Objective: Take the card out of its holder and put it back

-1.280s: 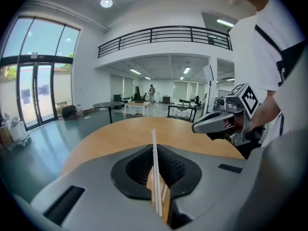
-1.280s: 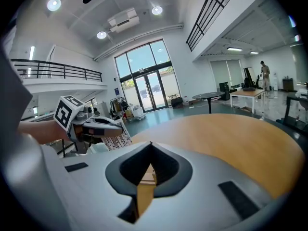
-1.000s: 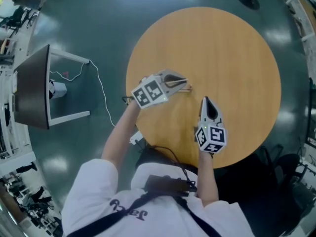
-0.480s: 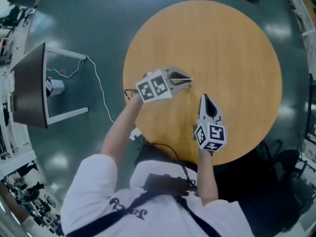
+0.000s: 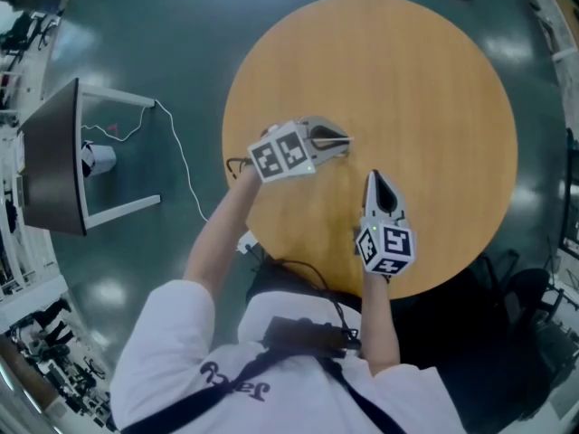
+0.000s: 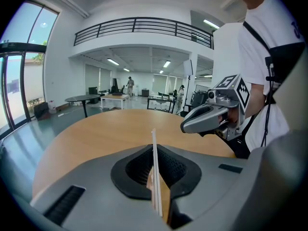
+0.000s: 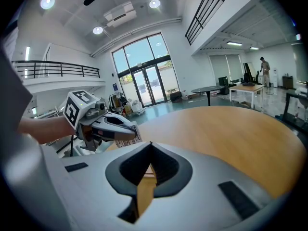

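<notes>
On my feed the left gripper (image 5: pixel 335 142) sits over the near-left part of the round wooden tabletop (image 5: pixel 425 80), its jaws pointing toward the table's middle. In the left gripper view those jaws are clamped on the card (image 6: pixel 154 162). It stands edge-on between them as a thin pale line, rising a little past the tips, and I see no gap on either side of it. From the right gripper view I can see the same card sticking out below the left jaws, lifted clear of the wood, with fine printed lines on its face. The print is too small for me to read. The right gripper (image 5: pixel 373 181) is just beside the left one, on the side nearer the person, with its jaws pointing away from the body. Its tips are close to the left gripper's tips but not touching them. In its own view its jaws are drawn together at the tip. Only a narrow wedge of tabletop colour shows behind them, and I can't make out anything held there. Both grippers hang low over the wood.
</notes>
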Demonstrator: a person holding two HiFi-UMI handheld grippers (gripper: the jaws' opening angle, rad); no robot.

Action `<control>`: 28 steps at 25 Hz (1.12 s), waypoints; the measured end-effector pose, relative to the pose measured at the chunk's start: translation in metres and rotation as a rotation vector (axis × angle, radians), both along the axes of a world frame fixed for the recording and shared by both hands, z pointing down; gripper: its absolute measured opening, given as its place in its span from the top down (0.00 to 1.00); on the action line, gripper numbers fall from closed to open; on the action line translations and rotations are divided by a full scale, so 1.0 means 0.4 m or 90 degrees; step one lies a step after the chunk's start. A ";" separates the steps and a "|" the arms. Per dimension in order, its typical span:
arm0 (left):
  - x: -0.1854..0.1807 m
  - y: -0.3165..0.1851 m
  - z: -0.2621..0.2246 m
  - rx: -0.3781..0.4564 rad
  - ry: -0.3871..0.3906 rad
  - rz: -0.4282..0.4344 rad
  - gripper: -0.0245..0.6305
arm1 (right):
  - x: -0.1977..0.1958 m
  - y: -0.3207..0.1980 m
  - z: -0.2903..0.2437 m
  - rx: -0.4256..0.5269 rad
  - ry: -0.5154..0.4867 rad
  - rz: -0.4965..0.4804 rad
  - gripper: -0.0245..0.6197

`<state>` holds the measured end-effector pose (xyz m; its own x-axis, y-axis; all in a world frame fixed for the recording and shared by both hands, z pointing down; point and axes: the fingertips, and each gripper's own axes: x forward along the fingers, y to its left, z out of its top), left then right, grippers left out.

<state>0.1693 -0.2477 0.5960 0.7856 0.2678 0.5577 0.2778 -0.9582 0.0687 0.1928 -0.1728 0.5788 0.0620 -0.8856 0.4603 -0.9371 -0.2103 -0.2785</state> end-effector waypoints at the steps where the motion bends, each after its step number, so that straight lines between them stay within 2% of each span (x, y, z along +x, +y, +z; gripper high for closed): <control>1: -0.002 -0.001 0.000 0.001 -0.003 0.001 0.92 | 0.001 -0.001 0.000 0.000 0.000 0.000 0.93; 10: 0.008 0.001 0.003 0.001 0.002 0.014 0.92 | -0.016 -0.009 0.008 -0.006 -0.006 -0.009 0.93; 18: 0.011 0.011 0.051 -0.002 -0.015 0.021 0.92 | -0.004 -0.003 0.015 -0.011 -0.008 -0.002 0.93; 25: 0.022 0.004 0.050 -0.027 0.014 0.018 0.92 | -0.003 0.007 0.029 -0.021 -0.010 -0.002 0.93; 28: 0.007 0.013 0.092 -0.010 -0.018 0.023 0.92 | -0.008 0.004 0.029 -0.022 -0.011 -0.005 0.93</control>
<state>0.1721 -0.2426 0.6326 0.7592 0.3051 0.5749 0.3102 -0.9462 0.0924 0.1896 -0.1711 0.5906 0.0474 -0.8698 0.4912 -0.9340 -0.2129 -0.2868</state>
